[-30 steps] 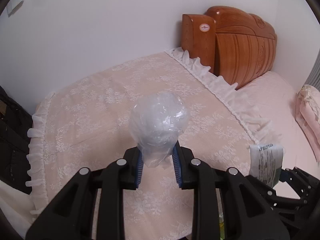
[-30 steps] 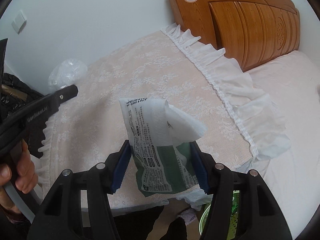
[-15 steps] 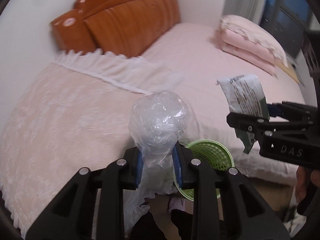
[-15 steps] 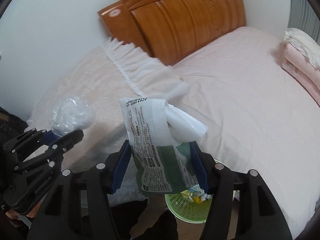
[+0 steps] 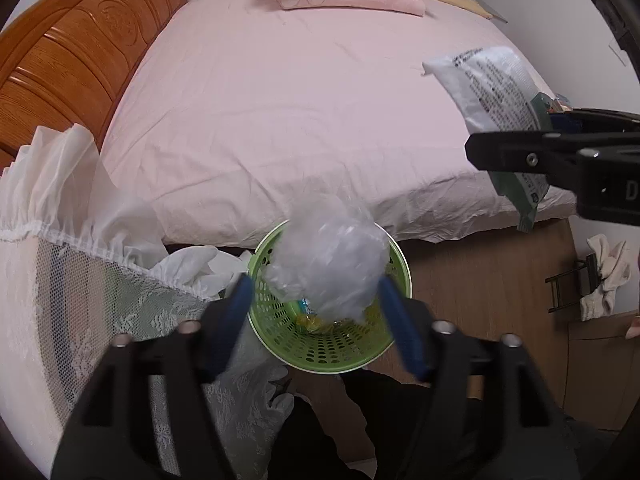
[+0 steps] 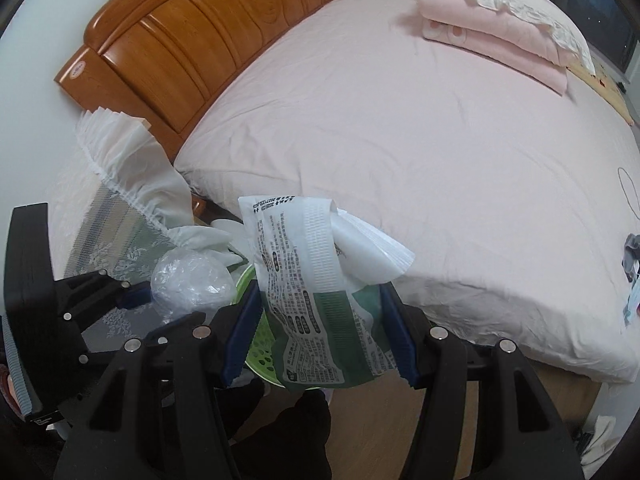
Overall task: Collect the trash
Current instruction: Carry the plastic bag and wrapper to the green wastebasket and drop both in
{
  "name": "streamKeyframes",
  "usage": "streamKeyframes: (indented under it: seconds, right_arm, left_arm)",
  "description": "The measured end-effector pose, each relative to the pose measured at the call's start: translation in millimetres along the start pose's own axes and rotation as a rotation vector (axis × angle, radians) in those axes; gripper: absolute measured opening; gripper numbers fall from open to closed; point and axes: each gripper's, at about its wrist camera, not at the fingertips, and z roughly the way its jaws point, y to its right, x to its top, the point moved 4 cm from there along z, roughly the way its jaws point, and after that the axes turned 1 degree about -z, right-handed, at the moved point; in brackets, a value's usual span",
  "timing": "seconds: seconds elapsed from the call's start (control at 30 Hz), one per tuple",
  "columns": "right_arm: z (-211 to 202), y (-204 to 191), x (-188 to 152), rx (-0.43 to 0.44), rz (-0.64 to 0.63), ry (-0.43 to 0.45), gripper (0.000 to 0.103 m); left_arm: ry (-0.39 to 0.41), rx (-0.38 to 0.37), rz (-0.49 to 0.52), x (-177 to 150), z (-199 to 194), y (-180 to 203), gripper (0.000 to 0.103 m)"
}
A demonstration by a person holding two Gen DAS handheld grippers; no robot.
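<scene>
Hovering low in the centre of the frame, my left gripper (image 5: 316, 312) has just been spreading its jaws, and the crumpled ball of clear plastic (image 5: 328, 256) sits between the blue pads, touching neither, right above the green perforated basket (image 5: 332, 350). My right gripper (image 6: 320, 332) clamps a white-and-green printed wrapper (image 6: 316, 300), jaws about half apart, seen at the lower middle of its own view. I count two pieces of trash and one basket. Yellow and blue scraps inside the basket are too hidden to name. The wrapper covers most of the basket in the right view.
</scene>
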Motion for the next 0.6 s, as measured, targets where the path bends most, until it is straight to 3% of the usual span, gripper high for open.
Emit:
streamKeyframes:
  seconds: [0.03,0.1,0.6]
  right_arm:
    - [4.8,5.5,4.8,-0.001,0.003,-0.004,0.059]
    - [11.5,11.3,3.6,-0.003,0.000,-0.015,0.059]
    - [64.0,-14.1,-12.9,0.017,-0.087,-0.135,0.060]
  left_arm:
    - [0.019,0.001,0.001,1.3,-4.5,-0.6,0.092]
    - [0.041,0.006,-0.005,3.0,-12.5,-3.7,0.095]
    - [0.151,0.118,-0.167,-3.7,-78.9,-53.3,0.095]
